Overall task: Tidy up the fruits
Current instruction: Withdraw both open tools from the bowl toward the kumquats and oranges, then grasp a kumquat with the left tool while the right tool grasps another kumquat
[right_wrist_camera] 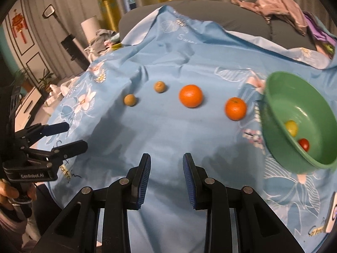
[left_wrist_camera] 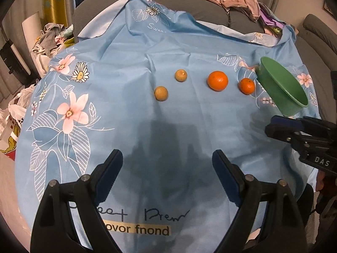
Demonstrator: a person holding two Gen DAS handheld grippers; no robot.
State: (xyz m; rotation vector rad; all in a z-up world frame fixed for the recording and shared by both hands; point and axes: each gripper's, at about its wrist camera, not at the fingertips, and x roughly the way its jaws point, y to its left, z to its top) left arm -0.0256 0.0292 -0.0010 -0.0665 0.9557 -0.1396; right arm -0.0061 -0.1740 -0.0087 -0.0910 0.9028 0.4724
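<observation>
Two oranges lie on the blue floral cloth: a larger one and a smaller one next to a green bowl. The bowl holds a yellow fruit and a red fruit. Two small tan fruits lie left of the oranges, also in the right wrist view. My left gripper is open and empty, near the cloth's front. My right gripper is open and empty, short of the oranges.
The cloth covers a grey sofa with clothes piled on its back. Bags and laundry lie on the floor at left. A white object sits at the cloth's right edge.
</observation>
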